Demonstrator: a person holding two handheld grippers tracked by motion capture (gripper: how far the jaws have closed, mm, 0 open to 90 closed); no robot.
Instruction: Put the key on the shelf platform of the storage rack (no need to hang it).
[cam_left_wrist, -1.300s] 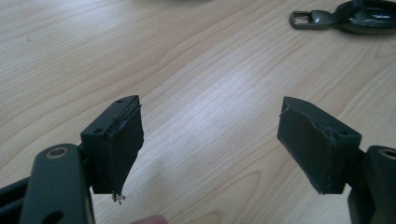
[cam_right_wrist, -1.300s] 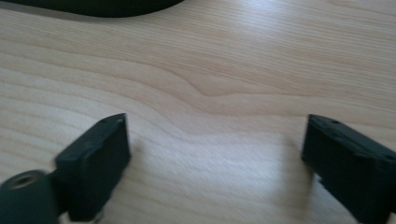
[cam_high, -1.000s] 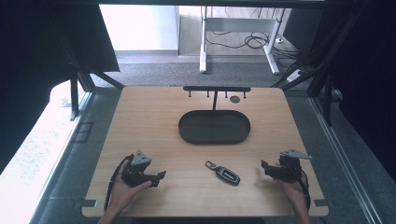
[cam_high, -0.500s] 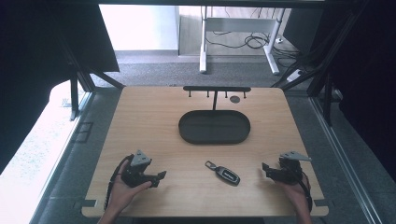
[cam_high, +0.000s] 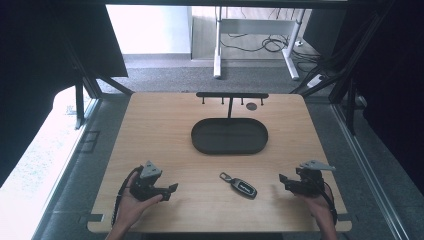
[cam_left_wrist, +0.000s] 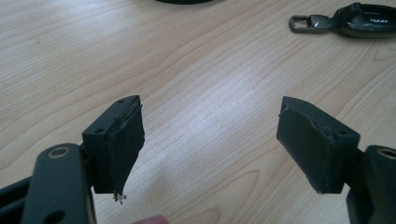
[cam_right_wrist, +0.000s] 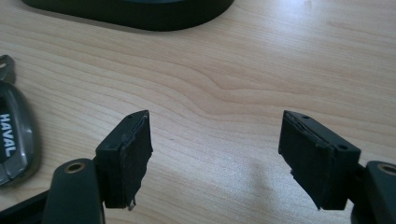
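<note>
1. Car key (cam_high: 241, 186) work starts from the bench (cam_high: 150, 130), the largest thing here: its wood top is flat and smooth, so the key will likely slide if it is pushed from one side. Coming down over it is safer than coming in from the side.
2. Next in size, the dark oval tray (cam_high: 229, 136) sits at mid-bench behind the key, well apart from it, below a black hook rack (cam_high: 231, 95) at the far edge. Either looks a likely place for the key, so any lift should leave room to clear the tray's rim.
3. The left hand-held gripper (cam_high: 171, 189) rests near the front edge, its jaws spread wide with nothing between them; the key lies ahead of it, up and to the right in its own view (cam_left_wrist: 359, 20).
4. The right hand-held gripper (cam_high: 282, 181) is likewise spread and empty, and the key lies near its left jaw (cam_right_wrist: 14, 140).
5. The key lies flat between the two, front centre, ring end toward the tray. I judge the right one better placed: straddle the thick body across its narrow width, not the thin ring, then squeeze gently.
</note>
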